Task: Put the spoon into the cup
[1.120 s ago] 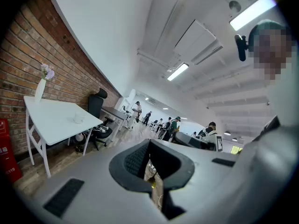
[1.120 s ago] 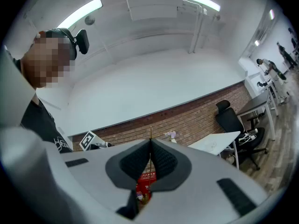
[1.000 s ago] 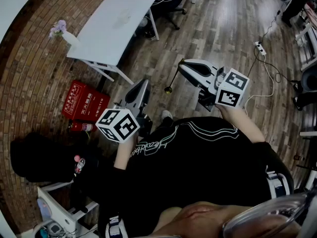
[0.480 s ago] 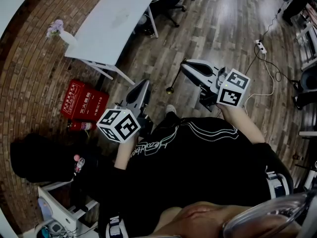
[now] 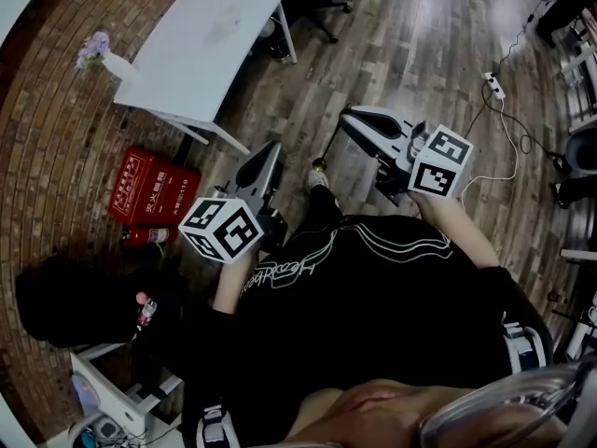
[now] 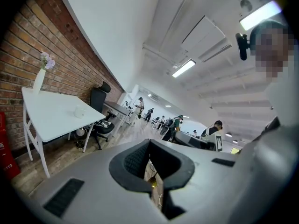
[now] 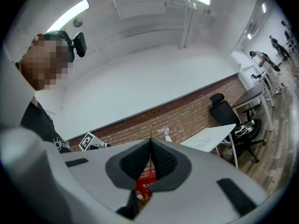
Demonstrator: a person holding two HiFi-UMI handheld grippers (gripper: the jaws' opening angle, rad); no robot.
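The wooden floor [image 5: 420, 35] fills most of the room, and a person in a black top [image 5: 373, 297] stands on it with a tool in each hand. At the far left stands a white table [image 5: 210, 40], against a brick wall. A red box [image 5: 149, 189] lies on the floor near its legs, and a black office chair [image 6: 98, 99] sits past its far end.

The right gripper [image 5: 345, 118] is pressed together on the spoon [image 5: 328, 143] – it pinches the thin handle near the top, so the spoon hangs bowl-down over the floor. The left gripper [image 5: 272, 147] is held lower and to the left, its jaws closed with nothing between them.

The cup [image 6: 79, 111], small and white, stands on the table toward its far side, well apart from the spoon. A slim white vase [image 5: 114, 63] with pale flowers stands at the table's near-left corner – well apart from the cup
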